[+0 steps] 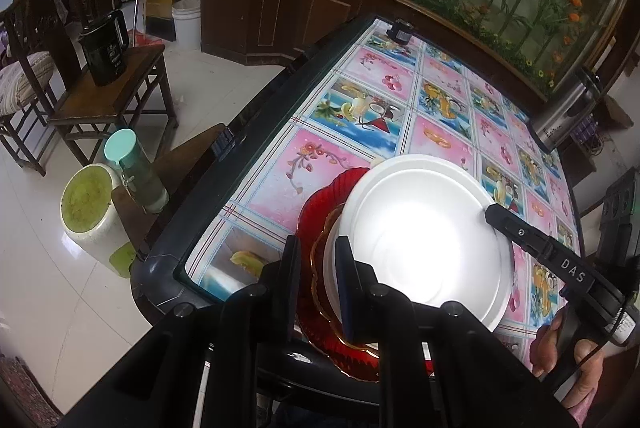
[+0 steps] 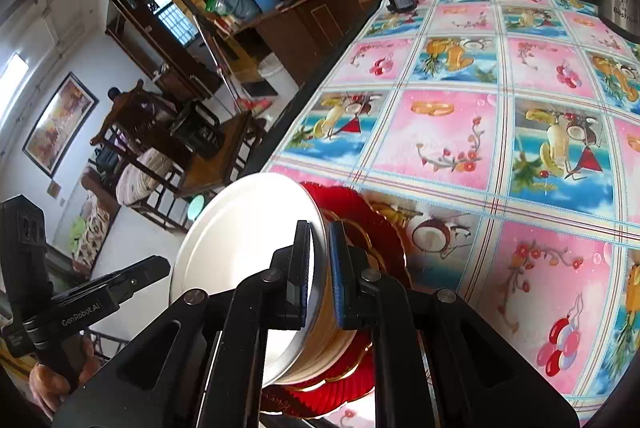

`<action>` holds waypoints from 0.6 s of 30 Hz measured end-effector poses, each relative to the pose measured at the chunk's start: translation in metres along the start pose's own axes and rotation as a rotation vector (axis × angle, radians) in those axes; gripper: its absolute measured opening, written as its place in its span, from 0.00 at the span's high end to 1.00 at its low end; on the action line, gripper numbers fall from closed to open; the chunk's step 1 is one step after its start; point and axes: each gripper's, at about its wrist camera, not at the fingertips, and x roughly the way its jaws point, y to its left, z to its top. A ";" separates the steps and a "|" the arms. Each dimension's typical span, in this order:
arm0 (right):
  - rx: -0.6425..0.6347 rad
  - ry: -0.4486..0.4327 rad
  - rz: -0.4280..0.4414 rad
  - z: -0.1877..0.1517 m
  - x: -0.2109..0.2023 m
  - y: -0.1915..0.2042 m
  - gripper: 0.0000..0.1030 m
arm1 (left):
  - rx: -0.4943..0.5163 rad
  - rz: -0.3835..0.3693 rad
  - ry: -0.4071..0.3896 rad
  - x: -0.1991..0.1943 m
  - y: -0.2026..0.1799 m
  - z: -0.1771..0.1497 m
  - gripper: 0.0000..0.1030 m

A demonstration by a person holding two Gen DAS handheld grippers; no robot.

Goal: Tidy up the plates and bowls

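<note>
Right claw clamps the tilted white bowl's rim; left claw nearly together.

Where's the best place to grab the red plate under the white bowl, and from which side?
Grip the red plate by its scalloped rim where it juts out past the white bowl, coming in low from the table-edge side. The rim is thin, suiting a pinch with one finger above and one below. The bowl covers the centre, so it probably needs lifting clear first.

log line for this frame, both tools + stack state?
left tool: shut, beside white bowl | right tool: shut on white bowl rim | stack: bowl over red plate
</note>
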 end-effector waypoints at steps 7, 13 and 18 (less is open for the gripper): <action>-0.007 0.032 0.005 -0.004 0.010 -0.001 0.91 | -0.001 -0.021 -0.001 -0.004 -0.004 0.001 0.84; 0.024 -0.087 0.032 0.007 -0.027 -0.020 0.91 | 0.015 -0.047 -0.044 -0.016 -0.017 0.002 0.84; 0.111 -0.149 -0.021 0.011 -0.050 -0.062 0.88 | 0.080 -0.078 -0.083 -0.026 -0.045 0.001 0.84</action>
